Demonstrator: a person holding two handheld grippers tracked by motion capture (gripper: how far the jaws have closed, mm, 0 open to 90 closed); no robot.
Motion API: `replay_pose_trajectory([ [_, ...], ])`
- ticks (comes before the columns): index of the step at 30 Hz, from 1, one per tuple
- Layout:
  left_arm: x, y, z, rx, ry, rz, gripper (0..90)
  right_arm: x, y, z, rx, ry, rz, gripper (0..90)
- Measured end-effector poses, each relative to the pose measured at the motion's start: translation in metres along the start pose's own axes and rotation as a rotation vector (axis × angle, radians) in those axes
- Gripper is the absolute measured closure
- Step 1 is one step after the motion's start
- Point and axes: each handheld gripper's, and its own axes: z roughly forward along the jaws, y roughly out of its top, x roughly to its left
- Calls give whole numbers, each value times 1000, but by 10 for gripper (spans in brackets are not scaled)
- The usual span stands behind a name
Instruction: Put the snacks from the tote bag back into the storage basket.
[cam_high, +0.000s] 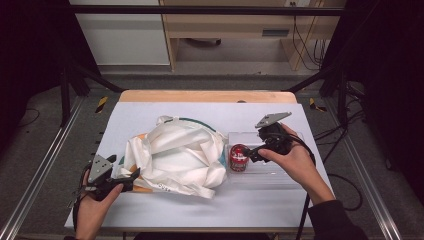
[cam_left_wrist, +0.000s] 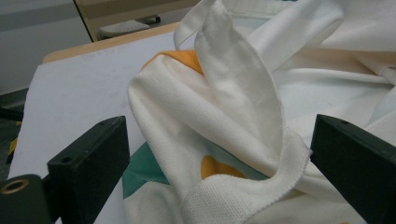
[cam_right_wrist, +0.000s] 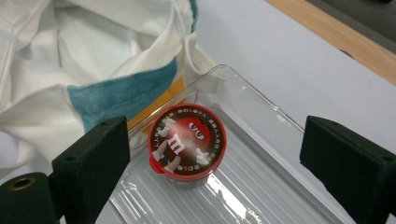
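L tongs (cam_high: 131, 176) stood apart at the near-left edge of the crumpled white cloth bag (cam_high: 175, 155), w/ a fold of fabric between the jaws. R tongs (cam_high: 251, 152) also stood apart, just beside the red-lidded tub (cam_high: 239, 157). Tub sat upright in the clear tray (cam_high: 270, 175) on the table (cam_high: 210, 207), touching the bag's right side.

the left gripper (cam_left_wrist: 219, 158) has its two black jaws spread wide, a raised fold of white cloth (cam_left_wrist: 233, 116) with orange and green patches between them. the cloth lies on the pale table (cam_left_wrist: 79, 98), whose wooden far edge shows beyond.
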Motion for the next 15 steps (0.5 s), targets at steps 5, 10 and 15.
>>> replay_pose_trajectory([
  [5, 0, 1, -1, -13, 4, -1, 45, -1, -7, -8, -32, -24, 34, 88],
  [10, 1, 2, -4, -33, 11, -6, 47, 0, -14, -19, -49, -40, 48, 83],
  [15, 3, 2, -6, -47, 21, -13, 47, -1, -22, -32, -70, -74, 73, 80],
])
